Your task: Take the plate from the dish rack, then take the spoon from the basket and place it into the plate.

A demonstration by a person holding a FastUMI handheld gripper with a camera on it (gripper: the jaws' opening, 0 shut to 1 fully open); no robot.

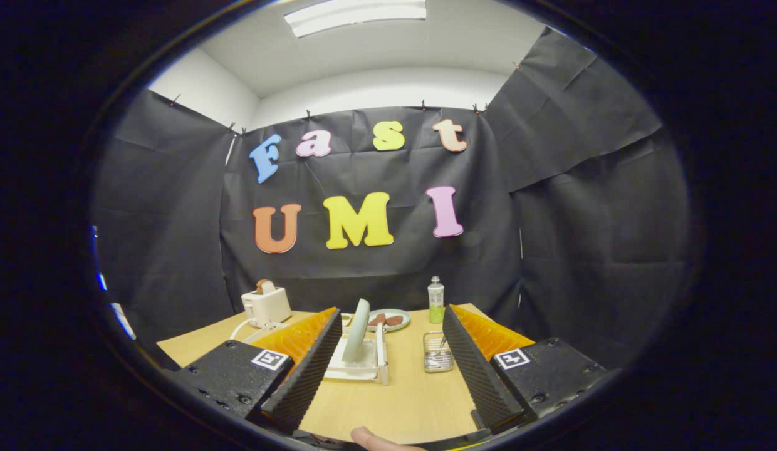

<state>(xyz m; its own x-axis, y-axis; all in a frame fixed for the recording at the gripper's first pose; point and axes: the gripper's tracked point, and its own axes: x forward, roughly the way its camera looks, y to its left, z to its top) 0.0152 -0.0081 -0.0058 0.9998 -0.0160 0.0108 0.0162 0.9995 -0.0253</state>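
A booth hung with black cloth encloses a light wooden table point(388, 401), with white wall and a ceiling light above the cloth. In the gripper view, the gripper point(388, 369) hangs over the near part of the table with its two fingers spread wide and nothing between them but bare tabletop; it grips nothing. Just ahead of the fingers, closer to the left one, a white dish rack point(366, 366) sits on the table with a pale plate point(358, 332) standing on edge in it, nearly upright. Near the right finger stands a small wire basket point(437, 354); a thin handle that may be the spoon rises from it, too small to tell for sure. Beyond the rack lies a second plate point(391, 319) carrying dark reddish pieces. A green-labelled bottle point(435, 302) stands upright beside it, and a white toaster point(266, 305) sits far left. A fingertip point(376, 440) shows at the near table edge.
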